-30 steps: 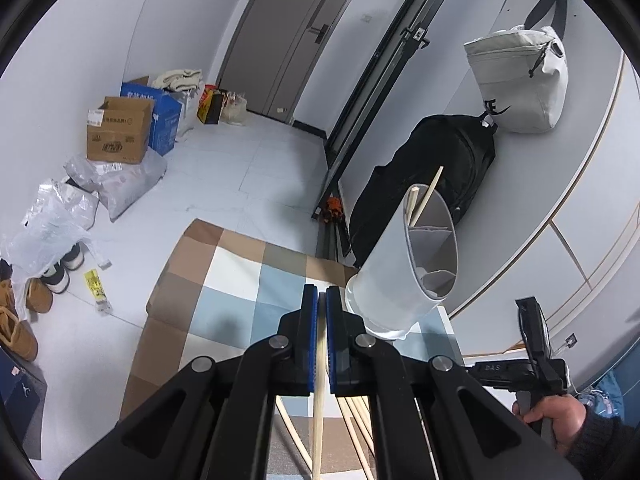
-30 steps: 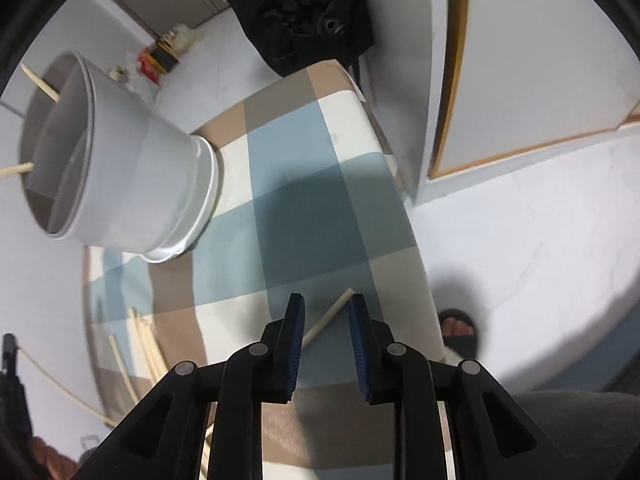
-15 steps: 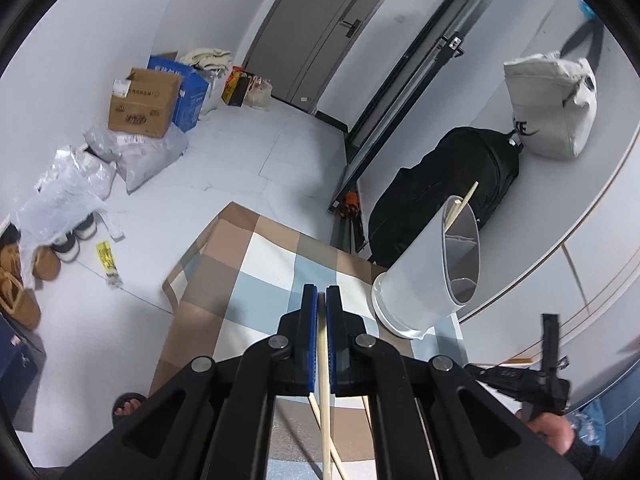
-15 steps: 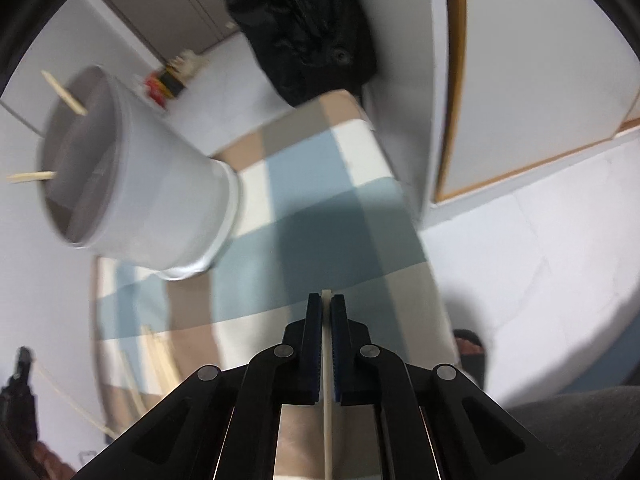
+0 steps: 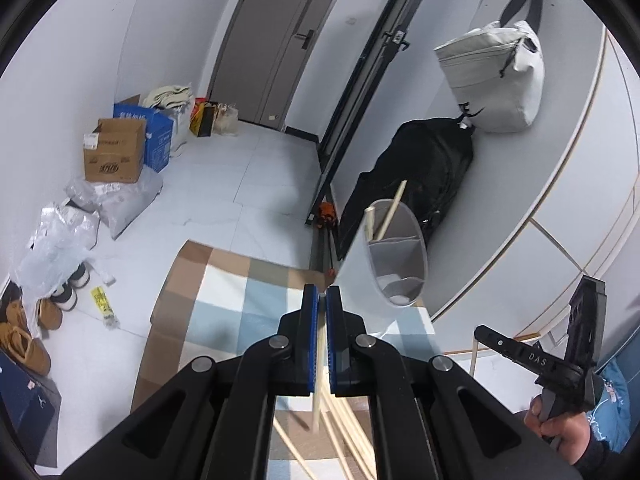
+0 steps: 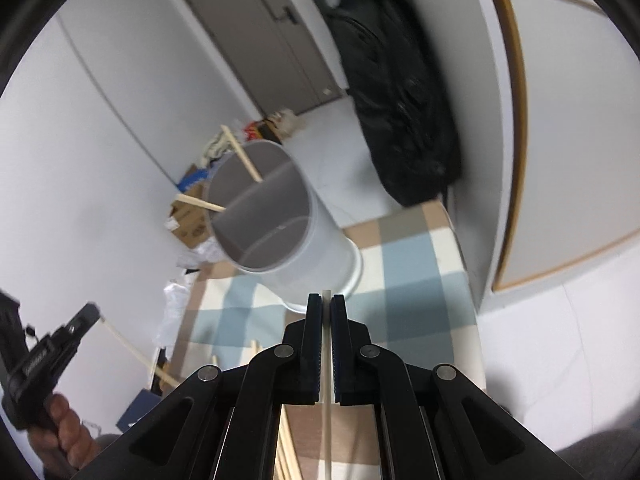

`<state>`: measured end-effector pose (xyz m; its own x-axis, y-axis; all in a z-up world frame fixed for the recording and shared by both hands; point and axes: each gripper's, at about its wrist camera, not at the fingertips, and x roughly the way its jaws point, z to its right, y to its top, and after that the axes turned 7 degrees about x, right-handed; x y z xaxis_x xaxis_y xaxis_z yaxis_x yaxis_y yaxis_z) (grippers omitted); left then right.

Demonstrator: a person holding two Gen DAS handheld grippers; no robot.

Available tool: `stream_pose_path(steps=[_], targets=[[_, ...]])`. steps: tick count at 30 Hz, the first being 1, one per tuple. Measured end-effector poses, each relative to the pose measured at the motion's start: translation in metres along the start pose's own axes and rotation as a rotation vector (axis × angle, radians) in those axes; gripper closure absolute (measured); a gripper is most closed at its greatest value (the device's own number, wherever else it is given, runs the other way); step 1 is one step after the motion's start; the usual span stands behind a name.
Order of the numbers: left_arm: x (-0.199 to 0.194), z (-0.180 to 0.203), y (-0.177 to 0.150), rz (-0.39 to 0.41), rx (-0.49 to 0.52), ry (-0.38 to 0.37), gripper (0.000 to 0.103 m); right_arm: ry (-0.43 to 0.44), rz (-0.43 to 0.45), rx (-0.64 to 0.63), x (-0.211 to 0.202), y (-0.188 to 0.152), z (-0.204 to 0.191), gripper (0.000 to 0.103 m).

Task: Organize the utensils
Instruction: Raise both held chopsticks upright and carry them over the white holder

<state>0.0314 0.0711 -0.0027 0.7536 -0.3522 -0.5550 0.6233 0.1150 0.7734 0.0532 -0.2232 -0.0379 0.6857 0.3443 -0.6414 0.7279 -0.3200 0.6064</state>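
Right wrist view showed a chopstick (image 6: 326, 364) clamped in the right gripper (image 6: 326, 304), whose jaws had just closed on it and lifted it off the checked table (image 6: 408, 256). Left gripper (image 5: 321, 300) likewise pinched a chopstick (image 5: 319, 364). White holder (image 6: 280, 232) stood just ahead; insertion judged next.

Grey door (image 5: 280, 40) at my 12 o'clock, shut. Brown cardboard box (image 5: 114, 156) at 10 o'clock, blue box (image 5: 158, 136) just beside it. Plastic bags (image 5: 60, 244) and tan shoes (image 5: 24, 344) at 9 o'clock. Black bag (image 5: 424, 168) against wall at 1 o'clock, white bag (image 5: 496, 80) hanging above it. Checked cloth (image 5: 224, 300) below, brown, blue, cream squares.
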Motion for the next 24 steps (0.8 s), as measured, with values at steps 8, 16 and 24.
stream_pose_path(steps=[8,16,24], targets=[[-0.007,0.037,0.03,0.032,0.056,-0.043,0.103,0.091,0.119,-0.073,-0.026,0.024,-0.018,0.1],[-0.01,0.063,0.073,0.07,0.105,-0.076,0.103,0.187,0.23,-0.116,-0.035,0.075,-0.043,0.1],[-0.002,0.081,0.118,0.111,0.166,-0.052,0.103,0.243,0.363,-0.214,-0.035,0.135,-0.079,0.1]])
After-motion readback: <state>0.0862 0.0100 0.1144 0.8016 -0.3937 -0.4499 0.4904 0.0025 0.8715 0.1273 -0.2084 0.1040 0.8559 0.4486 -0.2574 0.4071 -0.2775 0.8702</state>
